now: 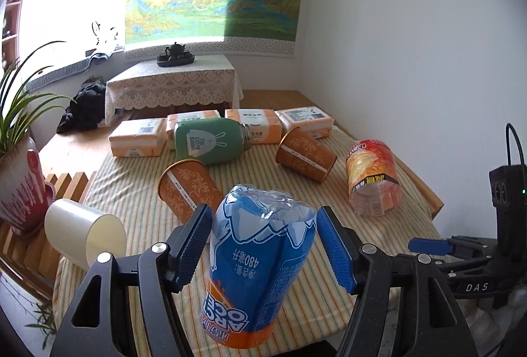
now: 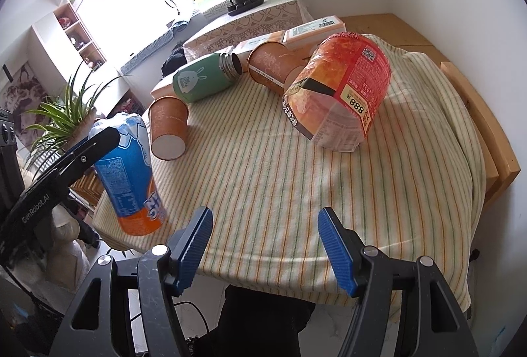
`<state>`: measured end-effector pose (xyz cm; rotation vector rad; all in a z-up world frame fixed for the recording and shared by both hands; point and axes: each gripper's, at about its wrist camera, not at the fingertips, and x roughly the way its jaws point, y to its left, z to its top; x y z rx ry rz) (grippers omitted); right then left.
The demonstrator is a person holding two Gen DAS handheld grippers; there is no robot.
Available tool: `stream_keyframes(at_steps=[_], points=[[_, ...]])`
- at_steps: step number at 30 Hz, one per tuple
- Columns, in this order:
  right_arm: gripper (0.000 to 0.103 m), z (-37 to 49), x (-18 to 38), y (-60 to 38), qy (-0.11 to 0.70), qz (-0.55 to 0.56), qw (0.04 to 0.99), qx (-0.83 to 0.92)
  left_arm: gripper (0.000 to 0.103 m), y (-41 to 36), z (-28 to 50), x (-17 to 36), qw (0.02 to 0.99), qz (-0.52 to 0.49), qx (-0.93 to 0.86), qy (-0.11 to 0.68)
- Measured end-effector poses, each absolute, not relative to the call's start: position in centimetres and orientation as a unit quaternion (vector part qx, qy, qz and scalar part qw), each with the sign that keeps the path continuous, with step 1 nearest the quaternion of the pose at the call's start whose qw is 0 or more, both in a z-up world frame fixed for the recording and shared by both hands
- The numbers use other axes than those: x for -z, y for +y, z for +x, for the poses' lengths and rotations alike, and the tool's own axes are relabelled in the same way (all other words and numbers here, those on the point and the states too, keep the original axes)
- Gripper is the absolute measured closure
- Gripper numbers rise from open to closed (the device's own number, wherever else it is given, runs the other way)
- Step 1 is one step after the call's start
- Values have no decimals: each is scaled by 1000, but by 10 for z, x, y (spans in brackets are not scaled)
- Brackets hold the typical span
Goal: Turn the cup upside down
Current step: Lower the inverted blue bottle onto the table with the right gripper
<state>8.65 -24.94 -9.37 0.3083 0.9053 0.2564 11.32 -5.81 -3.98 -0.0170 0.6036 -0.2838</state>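
The blue-labelled cup (image 1: 260, 261) is being bracketed by the left gripper (image 1: 263, 245) near the front left corner of the striped tablecloth (image 2: 263, 166). Its label print is reading inverted and its orange end is being rested on the cloth, so the flip is judged nearly complete. Whether the pads (image 1: 194, 245) are pressing the cup or just beside it cannot be told. Further right, the red-labelled cup (image 2: 339, 93) is lying on its side, apparently untouched. The right gripper (image 2: 265, 246) is being held spread and empty over the front edge. Next, a clean release is called for, without the cup being tipped.
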Motion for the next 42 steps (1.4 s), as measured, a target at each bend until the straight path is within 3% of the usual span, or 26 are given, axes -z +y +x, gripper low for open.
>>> stream_keyframes(at_steps=[17, 19, 21, 25, 27, 37, 42], points=[[40, 91, 92, -236, 437, 133, 881, -122, 34, -49, 110, 50, 947, -33, 162, 275], [40, 90, 91, -233, 433, 129, 884, -121, 31, -50, 111, 50, 947, -30, 158, 279], [40, 86, 89, -231, 425, 122, 889, -117, 21, -49, 111, 51, 946, -32, 157, 283], [40, 81, 85, -230, 414, 117, 896, -111, 19, -48, 107, 49, 948, -26, 151, 280], [40, 78, 84, -230, 409, 116, 899, -108, 12, -44, 103, 46, 948, -27, 150, 278], [39, 58, 73, -217, 363, 85, 925, -79, 11, -12, 79, 43, 957, -23, 93, 275], [34, 43, 60, -204, 328, 62, 940, -71, 9, 2, 62, 38, 962, -21, 66, 266]])
